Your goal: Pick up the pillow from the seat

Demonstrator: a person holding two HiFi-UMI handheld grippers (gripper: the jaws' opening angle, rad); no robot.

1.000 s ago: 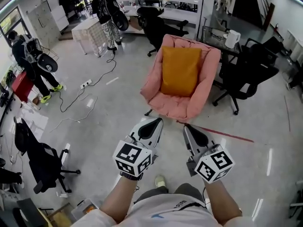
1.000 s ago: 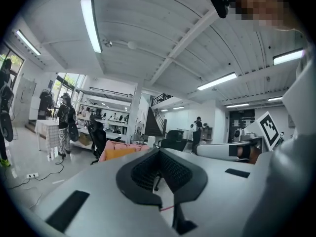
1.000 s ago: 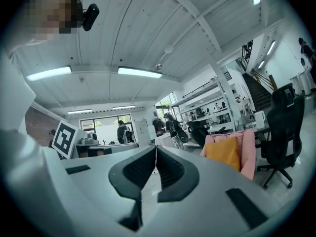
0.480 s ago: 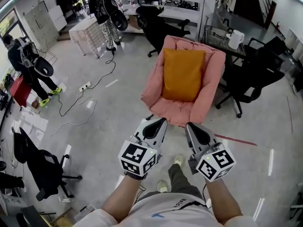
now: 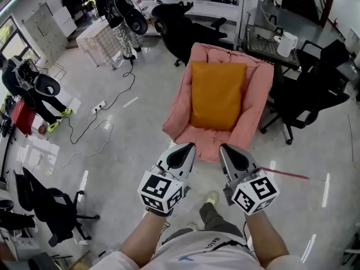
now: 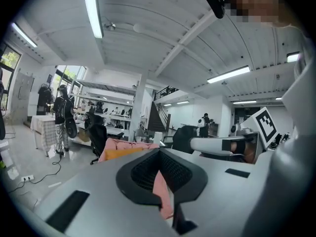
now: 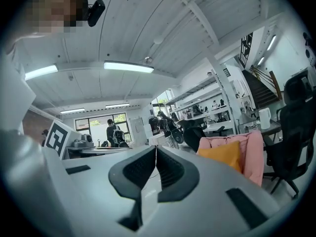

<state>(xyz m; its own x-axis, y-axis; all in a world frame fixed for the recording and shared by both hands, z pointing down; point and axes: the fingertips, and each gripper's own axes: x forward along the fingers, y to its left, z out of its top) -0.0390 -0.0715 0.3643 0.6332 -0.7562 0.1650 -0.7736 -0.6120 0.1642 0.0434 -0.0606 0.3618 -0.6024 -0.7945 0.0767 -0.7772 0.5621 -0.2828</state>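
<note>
An orange pillow leans upright against the back of a pink padded armchair ahead of me. Both grippers are held out side by side, short of the seat's front edge and touching nothing. My left gripper is shut and empty, pointing at the chair's left front. My right gripper is shut and empty too, pointing at the seat's right front. The left gripper view shows the pillow and chair beyond its closed tips. In the right gripper view the pillow is right of the tips.
Black office chairs stand right of the armchair, behind it and at the near left. Cables trail over the floor at left. A red tape line marks the floor. People with gear stand at left and at the back.
I have walked closer to the armchair, so it and the pillow look larger and nearer the grippers. Both grippers have stayed shut and side by side.
</note>
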